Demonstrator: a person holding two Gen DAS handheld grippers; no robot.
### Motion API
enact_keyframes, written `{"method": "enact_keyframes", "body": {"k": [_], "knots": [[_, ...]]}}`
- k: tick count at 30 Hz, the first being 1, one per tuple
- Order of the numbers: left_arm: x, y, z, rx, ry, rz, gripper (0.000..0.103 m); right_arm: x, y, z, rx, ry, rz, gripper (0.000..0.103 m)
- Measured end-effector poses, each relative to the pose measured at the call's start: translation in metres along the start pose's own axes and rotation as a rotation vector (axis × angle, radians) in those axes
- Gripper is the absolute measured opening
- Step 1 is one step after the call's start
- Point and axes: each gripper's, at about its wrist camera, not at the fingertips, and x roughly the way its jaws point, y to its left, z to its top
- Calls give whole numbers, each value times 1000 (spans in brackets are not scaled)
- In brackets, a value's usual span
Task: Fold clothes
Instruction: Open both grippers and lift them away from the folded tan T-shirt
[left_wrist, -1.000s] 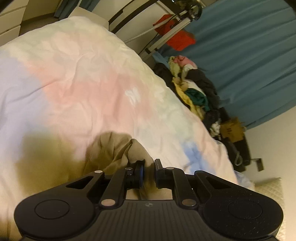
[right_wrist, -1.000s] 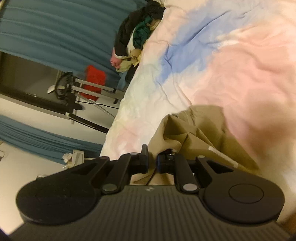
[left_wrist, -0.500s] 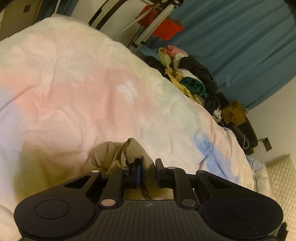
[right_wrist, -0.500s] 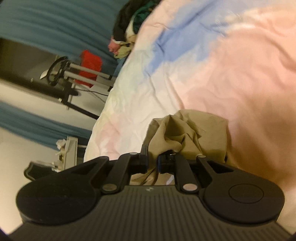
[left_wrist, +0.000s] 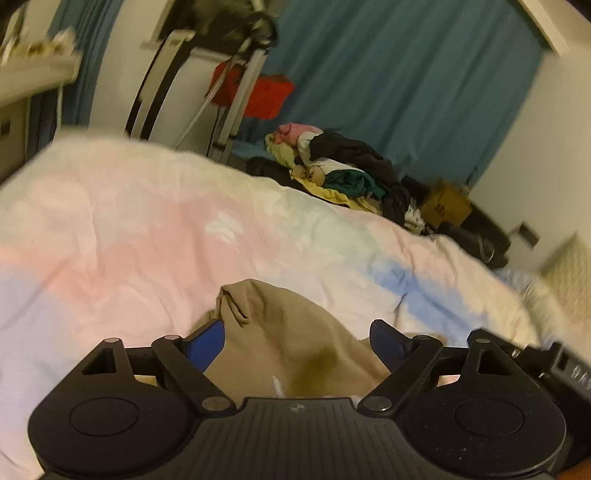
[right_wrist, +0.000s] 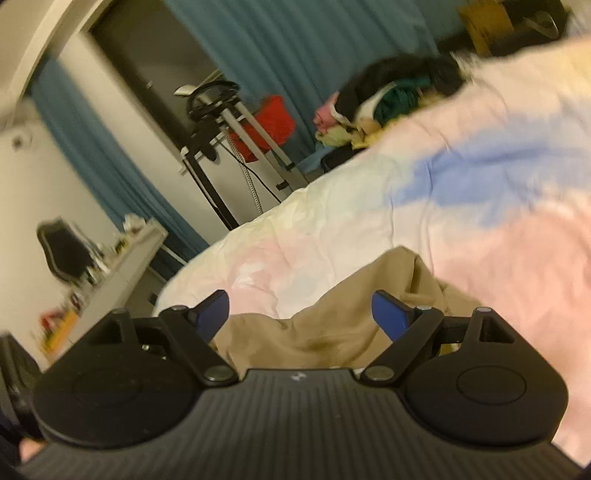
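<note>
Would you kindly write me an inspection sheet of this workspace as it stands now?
Surface: pastel pink, blue and white quilt, wrinkled.
Job's things: crumpled tan garment lying on the quilt.
Clutter: heap of mixed clothes beyond the bed; brown cardboard box.
Grippers: left gripper and right gripper open, jaws just opened, garment between them, unpressed.
Cables: a cord hanging at the metal stand.
Surroundings: teal curtains, white wall.
</note>
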Motion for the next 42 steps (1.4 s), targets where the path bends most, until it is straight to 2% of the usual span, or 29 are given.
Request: {"method": "enact_keyframes", "body": {"k": [6,7,8,9,25,32,42], "knots": [[20,-4,-10,95,32,45,88,14,8,-9,-143,17,-34,85],[25,-2,-11,101,39,51,88,19,7,-11,-155,24,-43,82],[30,0,-12,105,45,58,88,24,6,-13,-167,32,-52,75],[34,1,-13,110,49,66,88,28,6,-14,-179,39,-61,72],[68,9,-24,139,102,113,90,91,-10,-36,-232,119,-163,71],[60,5,-25,153,86,121,90,85,-12,-36,-212,107,-158,69],[3,-8,-37,199,46,109,90,22,3,-40,-216,34,-126,71]]}}
